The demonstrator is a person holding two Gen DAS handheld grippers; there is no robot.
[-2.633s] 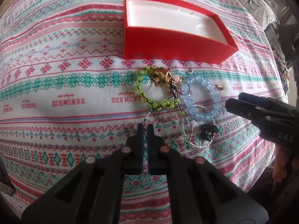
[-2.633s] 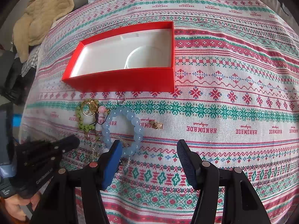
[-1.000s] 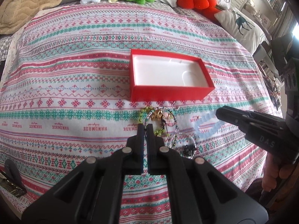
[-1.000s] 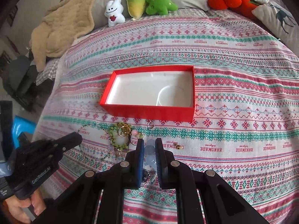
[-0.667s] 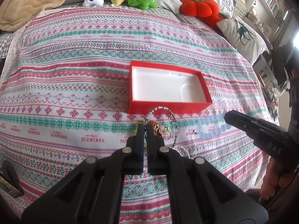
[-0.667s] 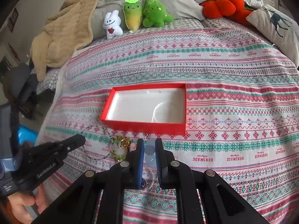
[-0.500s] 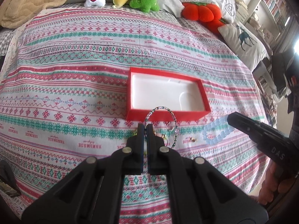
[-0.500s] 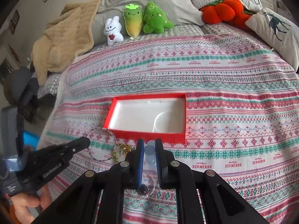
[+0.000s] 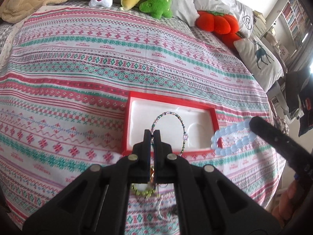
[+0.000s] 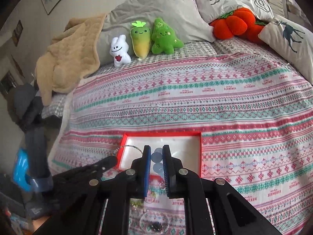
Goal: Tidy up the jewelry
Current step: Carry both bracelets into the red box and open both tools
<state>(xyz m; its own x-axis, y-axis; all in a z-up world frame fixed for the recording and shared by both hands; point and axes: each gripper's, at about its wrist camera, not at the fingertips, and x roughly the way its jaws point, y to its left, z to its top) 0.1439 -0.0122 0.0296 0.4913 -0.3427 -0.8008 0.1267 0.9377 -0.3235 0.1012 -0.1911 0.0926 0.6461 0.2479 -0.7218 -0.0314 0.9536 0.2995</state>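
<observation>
A red box [image 9: 127,129] with a white lining lies open on the patterned bedspread. My left gripper [image 9: 152,132] is shut on a thin beaded bracelet [image 9: 183,126], whose loop hangs in the air over the box. My right gripper [image 10: 156,150] is shut on a pale blue bead bracelet [image 10: 156,155]; in the left wrist view that blue bracelet [image 9: 230,139] dangles from the right gripper's tip at the box's right end. A green bead bracelet [image 9: 141,191], a gold piece [image 9: 152,173] and a silver ring of wire [image 9: 162,213] lie on the cloth below my left fingers.
Plush toys [image 10: 144,41], grey pillows [image 10: 162,5], an orange plush pumpkin [image 10: 232,26] and a deer cushion [image 10: 289,37] line the head of the bed. A beige blanket [image 10: 66,58] is heaped at the left. The bed edge drops off at left and right.
Both grippers have lifted their bracelets off the cloth and carried them toward the red box. The thin beaded loop now hangs over the box and the blue bracelet by its right end.
</observation>
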